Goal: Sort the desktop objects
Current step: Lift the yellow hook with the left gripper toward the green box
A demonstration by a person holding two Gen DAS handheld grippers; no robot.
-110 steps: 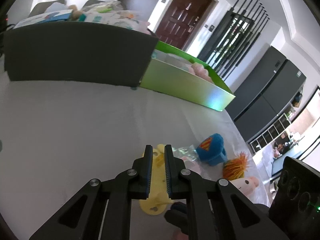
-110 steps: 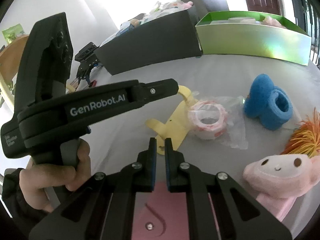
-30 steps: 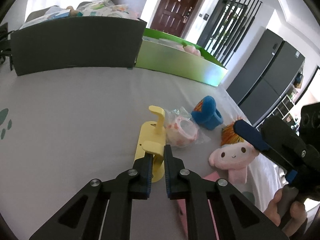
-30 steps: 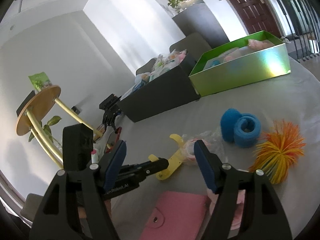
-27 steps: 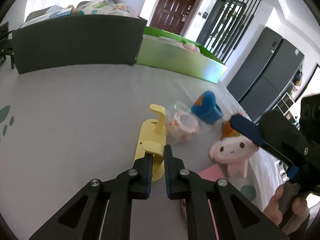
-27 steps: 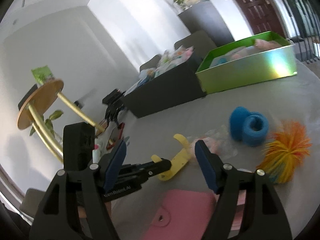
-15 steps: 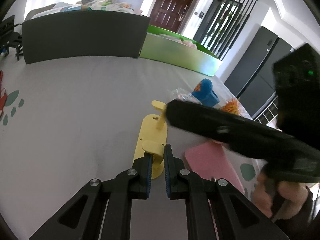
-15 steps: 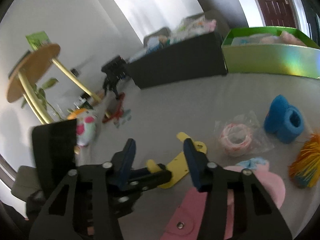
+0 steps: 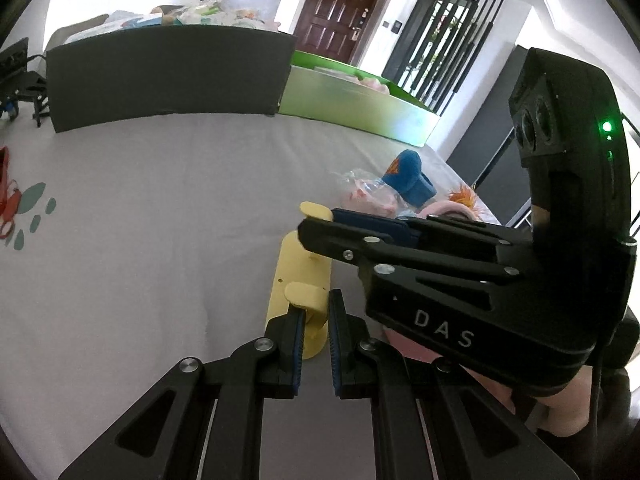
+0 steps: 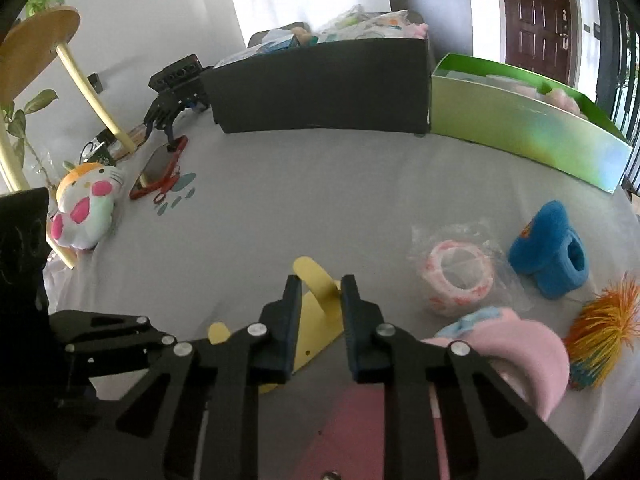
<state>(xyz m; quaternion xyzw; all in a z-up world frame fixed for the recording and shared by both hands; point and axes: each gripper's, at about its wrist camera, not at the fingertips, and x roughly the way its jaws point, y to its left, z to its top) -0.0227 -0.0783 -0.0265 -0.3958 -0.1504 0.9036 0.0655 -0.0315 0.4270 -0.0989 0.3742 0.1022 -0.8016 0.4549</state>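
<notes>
A yellow plastic hook plate [image 9: 291,268] lies flat on the grey tablecloth, also in the right wrist view [image 10: 316,334]. My left gripper [image 9: 316,312] is shut on the plate's near hook. My right gripper [image 10: 319,288] is part open, its jaws on either side of the plate's far curved hook, not clamped. In the left wrist view the right gripper [image 9: 320,222] reaches in from the right over the plate.
A wrapped tape roll [image 10: 460,278], blue plush cuff [image 10: 550,256], orange fuzzy ball [image 10: 608,326], pink plush doll [image 10: 520,354] and pink wallet [image 10: 352,432] lie to the right. A black box [image 10: 320,88] and green box [image 10: 520,128] stand behind. A plush cat [image 10: 82,212] and phone [image 10: 158,168] lie left.
My right gripper has swung down from high above the table, narrowed its jaws and come around the plate's far hook. My left gripper has stayed shut on the near hook.
</notes>
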